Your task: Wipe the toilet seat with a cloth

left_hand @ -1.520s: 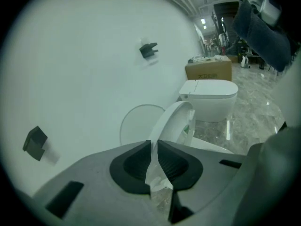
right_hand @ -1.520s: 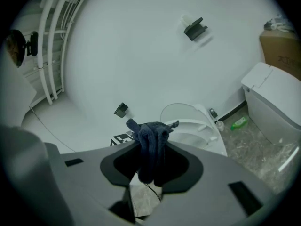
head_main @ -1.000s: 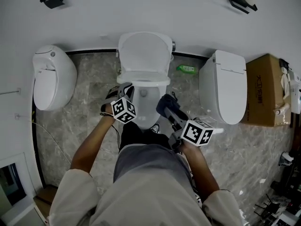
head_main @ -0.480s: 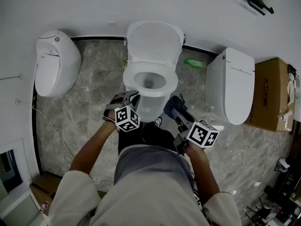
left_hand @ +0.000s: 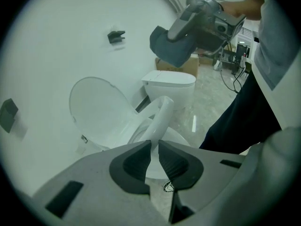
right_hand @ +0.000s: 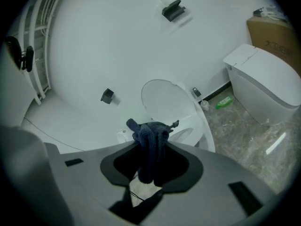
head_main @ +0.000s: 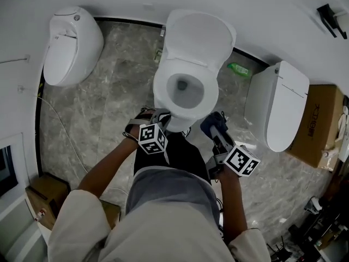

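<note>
**Left gripper pinches the seat ring; cloth held clear in the right**

The toilet seat (left_hand: 160,118) is a smooth, glossy white plastic ring, oval and rounded at its edge. The left gripper (left_hand: 154,147) has its dark, ribbed jaw pads drawn in narrow on the ring's front edge. From there the ring curves up and away, and it appears tilted up off the white ceramic bowl (head_main: 192,106) behind it. The broad, rounded white lid (head_main: 200,36) stands open against the plain white wall.

The cloth (right_hand: 150,132) is a dark blue, soft, thick fabric, bunched into folds. The right gripper (right_hand: 151,150) is clamped on it, with a wad of it sticking out past the jaw tips and more hanging down between the pads. In the head view this bundle sits in the air just to the right of the bowl's front, near the seat but not touching it. The left gripper view shows the cloth raised above the ring.

The floor (head_main: 117,94) is polished grey stone with pale veins. A second white toilet (head_main: 281,111) with a closed lid stands to the right, beside a brown cardboard box (head_main: 320,125). A small green bottle (head_main: 238,69) lies by the wall between the two toilets.
</note>
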`<state>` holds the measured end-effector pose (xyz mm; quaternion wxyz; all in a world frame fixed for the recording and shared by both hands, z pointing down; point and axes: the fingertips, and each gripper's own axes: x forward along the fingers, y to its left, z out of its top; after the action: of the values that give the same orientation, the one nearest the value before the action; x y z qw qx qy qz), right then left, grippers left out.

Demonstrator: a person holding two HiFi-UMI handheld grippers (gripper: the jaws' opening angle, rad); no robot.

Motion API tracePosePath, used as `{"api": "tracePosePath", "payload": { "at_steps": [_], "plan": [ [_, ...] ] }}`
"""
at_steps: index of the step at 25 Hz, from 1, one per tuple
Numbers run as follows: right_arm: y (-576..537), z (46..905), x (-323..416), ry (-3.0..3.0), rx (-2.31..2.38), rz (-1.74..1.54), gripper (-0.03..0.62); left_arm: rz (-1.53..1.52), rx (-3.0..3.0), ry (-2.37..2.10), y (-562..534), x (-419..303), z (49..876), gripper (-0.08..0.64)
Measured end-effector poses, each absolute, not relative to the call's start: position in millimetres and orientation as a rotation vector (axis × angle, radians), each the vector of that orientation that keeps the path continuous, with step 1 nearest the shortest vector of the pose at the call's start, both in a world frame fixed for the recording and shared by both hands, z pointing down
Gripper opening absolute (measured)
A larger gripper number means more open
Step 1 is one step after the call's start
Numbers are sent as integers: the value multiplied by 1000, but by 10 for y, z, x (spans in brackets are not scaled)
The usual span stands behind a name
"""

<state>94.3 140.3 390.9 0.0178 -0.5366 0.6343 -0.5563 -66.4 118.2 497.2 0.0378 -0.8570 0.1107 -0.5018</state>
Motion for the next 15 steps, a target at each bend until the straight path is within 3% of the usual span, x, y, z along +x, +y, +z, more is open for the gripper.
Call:
{"api": "tracePosePath", "payload": {
  "at_steps": [15],
  "plan": [
    [1582,4476,848,1979,-1654,-1897,114,-1834,-2809,416,1765,-846,5742,20]
  ]
}}
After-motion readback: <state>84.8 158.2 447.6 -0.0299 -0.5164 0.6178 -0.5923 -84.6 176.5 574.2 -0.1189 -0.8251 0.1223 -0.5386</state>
